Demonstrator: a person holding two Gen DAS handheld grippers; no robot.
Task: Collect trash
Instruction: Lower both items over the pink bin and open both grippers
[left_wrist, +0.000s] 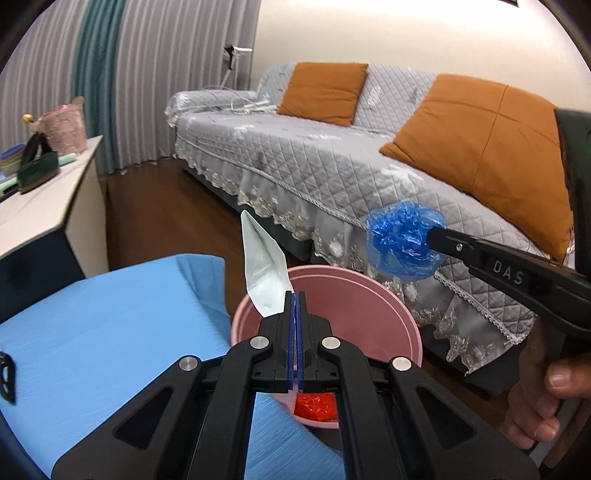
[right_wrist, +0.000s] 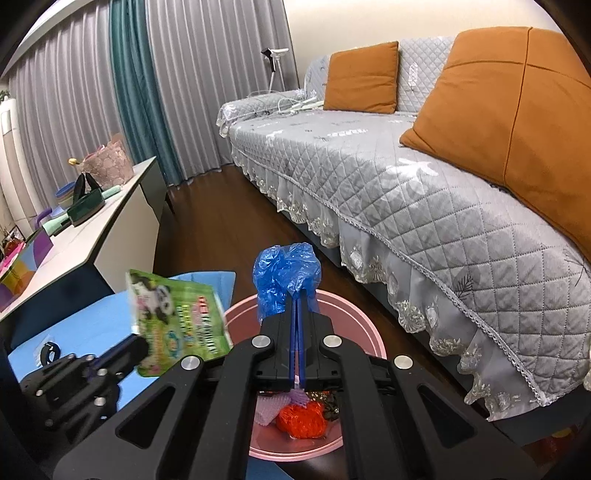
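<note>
My left gripper (left_wrist: 295, 295) is shut on the corner of a flat snack packet (left_wrist: 264, 266), whose white back stands up over the near rim of the pink bin (left_wrist: 369, 306). From the right wrist view the same packet (right_wrist: 177, 325) shows a green panda print, pinched by the left gripper (right_wrist: 142, 345) beside the bin (right_wrist: 351, 306). My right gripper (right_wrist: 297, 295) is shut on a crumpled blue plastic wad (right_wrist: 286, 273) above the bin. The wad (left_wrist: 404, 242) and right gripper (left_wrist: 430, 240) hang to the bin's right. A red crumpled piece (right_wrist: 301, 419) lies in the bin.
A table with a blue cloth (left_wrist: 110, 325) borders the bin on the left. The grey quilted sofa (right_wrist: 406, 192) with orange cushions (right_wrist: 509, 118) runs along the right. A white side table (right_wrist: 110, 206) with bags stands at the left. Dark wood floor (right_wrist: 229, 221) lies between. A hand (left_wrist: 535, 387) holds the right gripper.
</note>
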